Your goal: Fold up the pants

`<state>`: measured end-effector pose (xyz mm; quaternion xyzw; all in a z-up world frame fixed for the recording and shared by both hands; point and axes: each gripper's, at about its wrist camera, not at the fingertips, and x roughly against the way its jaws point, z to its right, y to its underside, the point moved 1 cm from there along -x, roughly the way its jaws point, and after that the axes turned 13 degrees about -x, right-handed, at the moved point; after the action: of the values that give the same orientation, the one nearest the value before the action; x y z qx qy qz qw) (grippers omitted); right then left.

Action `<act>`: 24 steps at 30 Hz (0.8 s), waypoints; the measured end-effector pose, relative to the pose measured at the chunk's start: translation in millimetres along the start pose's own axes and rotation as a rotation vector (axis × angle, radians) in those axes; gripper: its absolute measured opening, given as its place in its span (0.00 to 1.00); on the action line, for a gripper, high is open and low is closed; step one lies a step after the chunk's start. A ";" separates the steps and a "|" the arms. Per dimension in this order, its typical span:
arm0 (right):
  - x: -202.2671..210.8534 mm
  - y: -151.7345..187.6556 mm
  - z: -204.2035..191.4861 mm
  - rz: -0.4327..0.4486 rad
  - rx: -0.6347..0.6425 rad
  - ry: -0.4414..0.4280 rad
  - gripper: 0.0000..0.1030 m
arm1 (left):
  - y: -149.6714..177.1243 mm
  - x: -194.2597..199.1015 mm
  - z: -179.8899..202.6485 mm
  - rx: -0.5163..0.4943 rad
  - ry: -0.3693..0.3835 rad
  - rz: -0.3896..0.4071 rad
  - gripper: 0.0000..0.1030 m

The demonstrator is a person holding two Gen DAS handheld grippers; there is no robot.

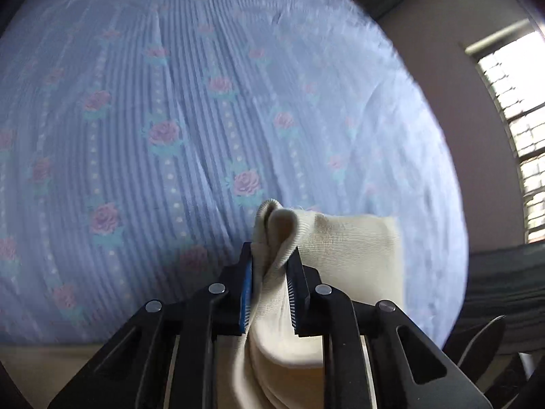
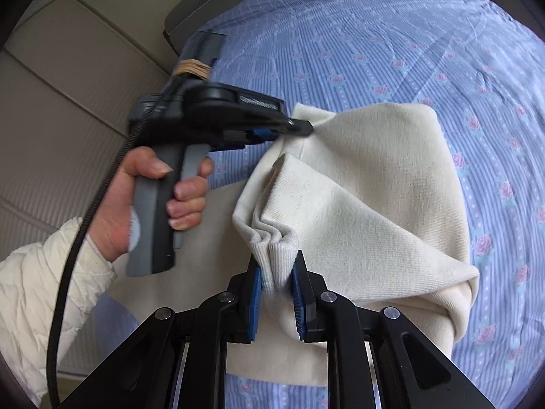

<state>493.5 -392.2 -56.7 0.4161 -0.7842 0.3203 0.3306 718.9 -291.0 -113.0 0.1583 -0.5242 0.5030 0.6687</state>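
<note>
Your right gripper (image 2: pixel 277 274) is clamped on a bunched ribbed edge of the cream pants (image 2: pixel 374 184), and only a small pinch sits between the pads; a sharp tug could pull it free. Your left gripper (image 1: pixel 270 266) is pinched shut on another fold of the same cloth, near its tip, so that hold looks shallow too. The pants hang between the two, draped over the bed (image 2: pixel 442 51). If you move your hands unevenly, the layers may skew and the fold land crooked. The loose lower part could drag and wrinkle on the sheet.
</note>
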 end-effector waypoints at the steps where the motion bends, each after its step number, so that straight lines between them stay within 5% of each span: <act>1: 5.2 1.9 -5.7 0.007 0.013 -0.002 0.18 | 0.7 13.2 2.2 0.002 0.020 0.020 0.18; 7: 29.6 37.1 -72.7 -0.005 0.161 -0.004 0.18 | 28.9 111.3 13.7 -0.020 0.003 0.140 0.17; 11: 11.2 71.5 -116.7 -0.079 0.221 -0.051 0.18 | 61.5 151.4 -18.4 -0.009 -0.039 0.134 0.18; 17: -51.1 115.1 -149.6 -0.187 0.232 -0.057 0.18 | 138.4 160.2 -104.3 0.144 -0.057 0.070 0.18; 24: -111.0 153.1 -162.9 -0.234 0.269 0.090 0.18 | 196.7 146.2 -159.6 0.212 -0.008 0.075 0.18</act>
<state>450.4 -148.0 -84.7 0.5303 -0.6649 0.3997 0.3418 632.3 -11.6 -113.2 0.2105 -0.4762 0.5797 0.6268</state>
